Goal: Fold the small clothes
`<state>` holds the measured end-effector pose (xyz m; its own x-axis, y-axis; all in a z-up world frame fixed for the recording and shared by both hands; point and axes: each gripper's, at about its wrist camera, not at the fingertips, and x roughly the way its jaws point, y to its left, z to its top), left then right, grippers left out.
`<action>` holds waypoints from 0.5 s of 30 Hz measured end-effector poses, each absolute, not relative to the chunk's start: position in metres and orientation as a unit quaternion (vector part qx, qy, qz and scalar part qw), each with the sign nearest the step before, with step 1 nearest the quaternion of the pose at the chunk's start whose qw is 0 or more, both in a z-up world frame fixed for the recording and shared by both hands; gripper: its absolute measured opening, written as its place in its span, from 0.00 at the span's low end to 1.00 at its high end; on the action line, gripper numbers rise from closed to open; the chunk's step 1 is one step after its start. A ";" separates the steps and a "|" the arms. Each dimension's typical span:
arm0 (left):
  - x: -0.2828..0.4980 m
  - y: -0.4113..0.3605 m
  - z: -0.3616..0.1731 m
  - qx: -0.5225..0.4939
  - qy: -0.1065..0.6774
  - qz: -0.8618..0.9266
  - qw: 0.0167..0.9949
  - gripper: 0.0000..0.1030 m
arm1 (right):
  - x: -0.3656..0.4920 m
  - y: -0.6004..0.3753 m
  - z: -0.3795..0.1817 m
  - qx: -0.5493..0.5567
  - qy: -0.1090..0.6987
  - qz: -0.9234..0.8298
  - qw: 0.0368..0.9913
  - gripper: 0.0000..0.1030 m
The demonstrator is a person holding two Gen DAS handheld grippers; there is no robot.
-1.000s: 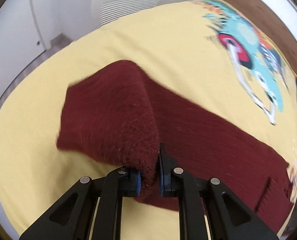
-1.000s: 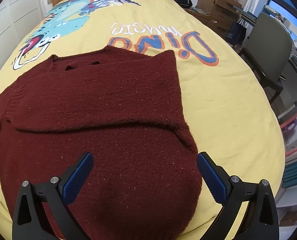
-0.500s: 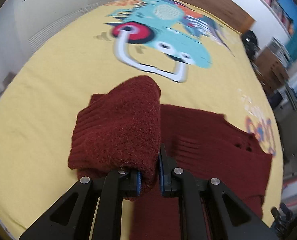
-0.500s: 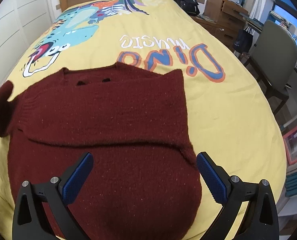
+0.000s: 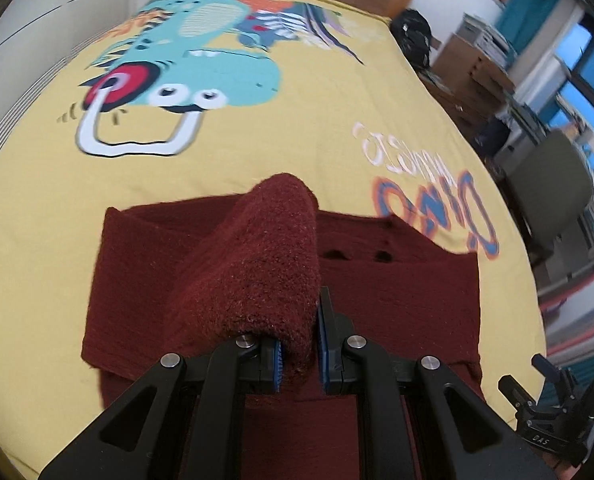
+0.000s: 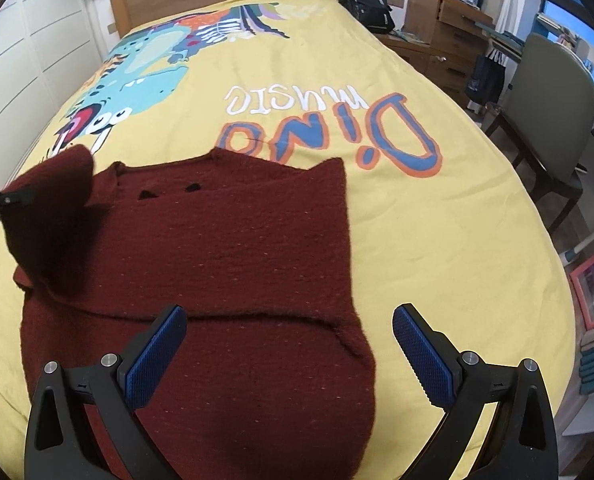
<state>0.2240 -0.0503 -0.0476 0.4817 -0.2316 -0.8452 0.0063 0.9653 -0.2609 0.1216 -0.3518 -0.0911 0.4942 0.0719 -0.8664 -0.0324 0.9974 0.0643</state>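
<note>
Ahead of your tongs the bed point(image 6: 437, 240) carries the maroon knit sweater point(image 6: 237, 264), soft, floppy, thick; take it by cuffs and hems. Your left tongs point(image 5: 300, 356) pinch the lifted sleeve point(image 5: 265, 264); your right tongs point(image 6: 289, 344) hang spread above the body. The sweater's lower hem is cut off.
</note>
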 end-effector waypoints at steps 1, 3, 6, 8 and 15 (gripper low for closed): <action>0.226 -0.059 -0.054 -0.106 0.509 -0.072 0.851 0.10 | 0.121 -0.354 -0.092 0.020 0.504 0.029 0.863 0.99; 0.229 -0.073 -0.069 -0.093 0.517 -0.073 0.848 0.10 | 0.121 -0.357 -0.097 0.022 0.508 0.026 0.861 0.99; 0.230 -0.086 -0.094 -0.072 0.532 -0.072 0.840 0.10 | 0.119 -0.360 -0.105 0.027 0.516 0.022 0.856 0.99; 0.231 -0.092 -0.112 -0.062 0.545 -0.070 0.833 0.10 | 0.118 -0.362 -0.111 0.031 0.520 0.021 0.853 0.99; 0.225 -0.097 -0.146 -0.026 0.569 -0.057 0.820 0.12 | 0.115 -0.357 -0.129 0.042 0.534 0.026 0.844 0.99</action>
<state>0.2250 -0.0968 -0.1460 0.3450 -0.1232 -0.9305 0.0634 0.9921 -0.1078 0.1148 -0.3574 -0.1294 0.4286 0.0895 -0.8991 0.0012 0.9950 0.0997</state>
